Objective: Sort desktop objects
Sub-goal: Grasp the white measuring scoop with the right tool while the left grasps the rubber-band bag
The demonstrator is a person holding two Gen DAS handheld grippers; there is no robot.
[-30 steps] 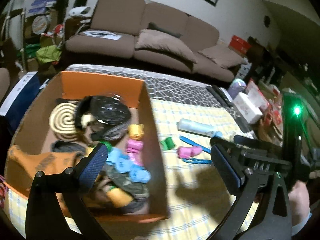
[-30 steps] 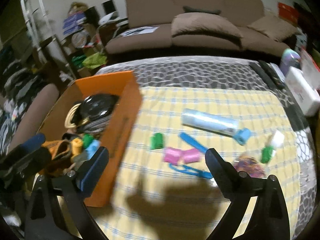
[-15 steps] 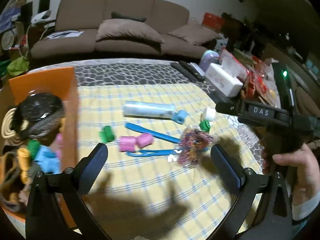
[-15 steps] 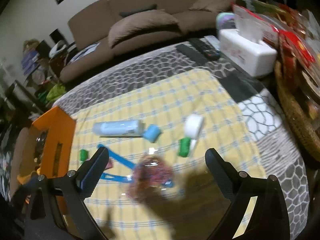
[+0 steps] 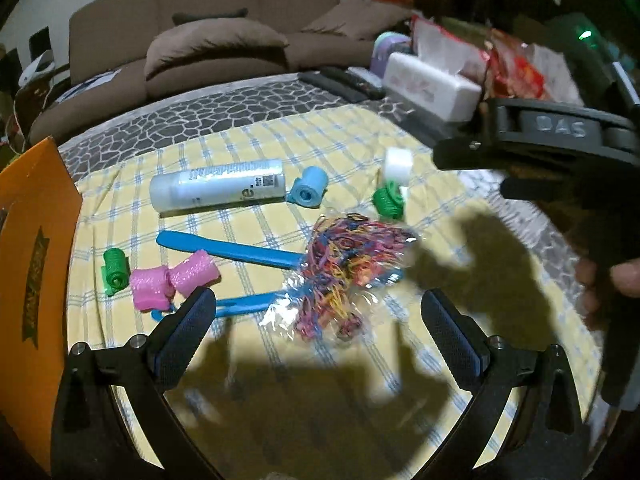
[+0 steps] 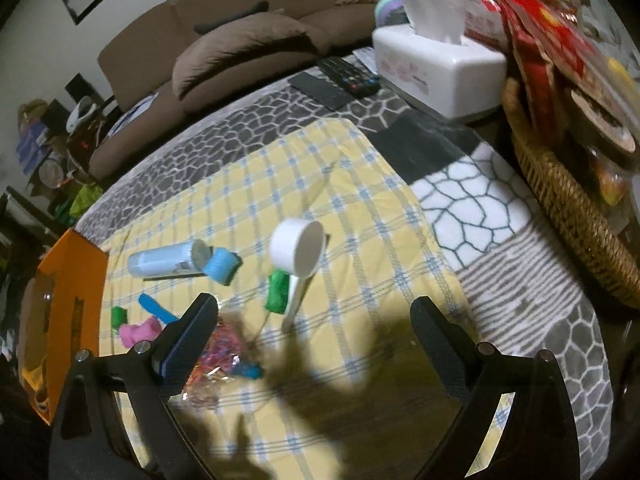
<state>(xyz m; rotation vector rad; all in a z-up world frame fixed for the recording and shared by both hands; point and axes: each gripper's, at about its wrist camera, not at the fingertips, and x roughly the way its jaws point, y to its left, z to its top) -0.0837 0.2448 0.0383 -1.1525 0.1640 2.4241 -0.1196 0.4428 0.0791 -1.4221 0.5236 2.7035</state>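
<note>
With both sets of fingers spread wide and empty, the left gripper (image 5: pixel 316 328) sits nearer the bag of bands (image 5: pixel 344 272), dead ahead between its fingers; the right gripper (image 6: pixel 314 330) has the bag beside its left finger.

A yellow cloth (image 5: pixel 360 148) checked with pale blue lines fills the middle of the left wrist view, laid over a grey cover (image 5: pixel 224 108) with a white cobble pattern, and an orange box (image 5: pixel 36 216) with a dark printed emblem stands at the left edge. On the cloth lie a silvery pale-blue bottle (image 5: pixel 218 185), a sky-blue roller (image 5: pixel 308 191), two pink rollers (image 5: pixel 174 280), green rollers (image 5: pixel 116 270), bright blue strips (image 5: pixel 232 249) and a clear bag of many-coloured bands (image 5: pixel 344 268). In the right wrist view a white scoop (image 6: pixel 298 249) sits mid-frame, a white tissue box (image 6: pixel 436 66) with faint pink flowers at upper right beside red packets (image 6: pixel 532 28), and a brown sofa (image 6: pixel 240 32) along the top.
</note>
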